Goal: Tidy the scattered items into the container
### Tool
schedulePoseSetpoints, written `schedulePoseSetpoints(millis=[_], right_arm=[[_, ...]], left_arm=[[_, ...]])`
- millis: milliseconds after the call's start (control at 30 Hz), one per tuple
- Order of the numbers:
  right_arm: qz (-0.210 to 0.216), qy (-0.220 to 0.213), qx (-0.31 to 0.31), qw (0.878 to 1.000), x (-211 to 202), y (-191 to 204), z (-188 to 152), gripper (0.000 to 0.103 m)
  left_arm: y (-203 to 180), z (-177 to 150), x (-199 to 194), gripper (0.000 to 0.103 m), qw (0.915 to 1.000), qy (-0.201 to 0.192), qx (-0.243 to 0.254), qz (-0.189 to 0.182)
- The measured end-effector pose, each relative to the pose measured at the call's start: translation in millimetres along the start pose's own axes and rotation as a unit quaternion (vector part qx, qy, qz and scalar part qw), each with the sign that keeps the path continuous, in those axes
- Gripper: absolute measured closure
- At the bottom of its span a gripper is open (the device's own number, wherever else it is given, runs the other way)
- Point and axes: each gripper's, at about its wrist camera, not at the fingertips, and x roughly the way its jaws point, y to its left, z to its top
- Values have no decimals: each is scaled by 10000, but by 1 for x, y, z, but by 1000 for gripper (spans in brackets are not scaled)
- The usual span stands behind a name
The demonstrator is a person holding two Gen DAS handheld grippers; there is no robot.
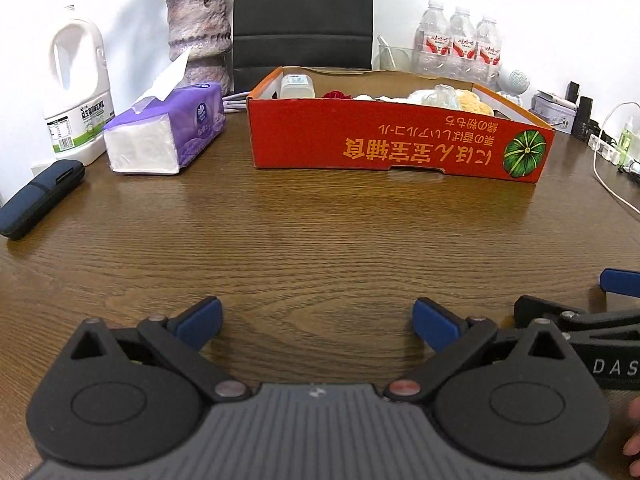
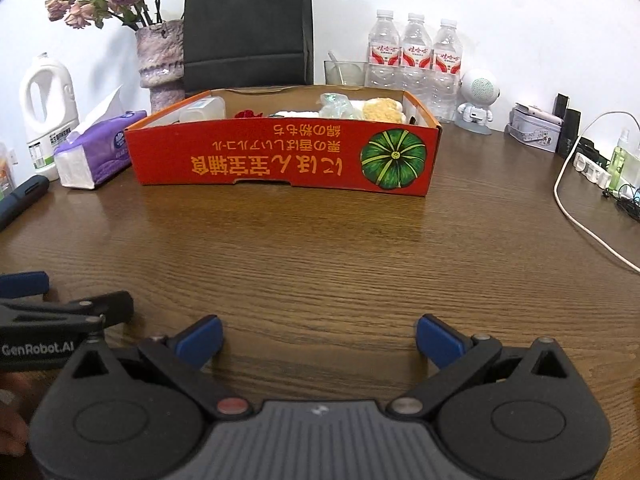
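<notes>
Red box (image 2: 280,160) holding white container (image 2: 202,110), yellow sponge (image 2: 382,110)

Red cardboard box (image 1: 400,136): holds assorted items; purple tissue pack (image 1: 164,132) just left of it; left gripper (image 1: 316,320), fingers spread, well before it.

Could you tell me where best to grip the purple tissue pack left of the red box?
Grip the purple tissue pack across its narrow width, coming from above with the left gripper, probably. It lies flat and long; stay behind the tissue sticking up from its top.
</notes>
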Motion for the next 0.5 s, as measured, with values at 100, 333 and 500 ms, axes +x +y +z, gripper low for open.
schedulePoseSetpoints(millis=[100,333,500], right_arm=[[-1,1,-1,10000,0,1,0,0],[-4,0,2,10000,0,1,0,0],[-4,0,2,10000,0,2,0,0]], left_arm=[[0,0,0,0,10000,0,0,2],[0,0,0,0,10000,2,-3,4],[0,0,0,0,10000,3,-7,6]])
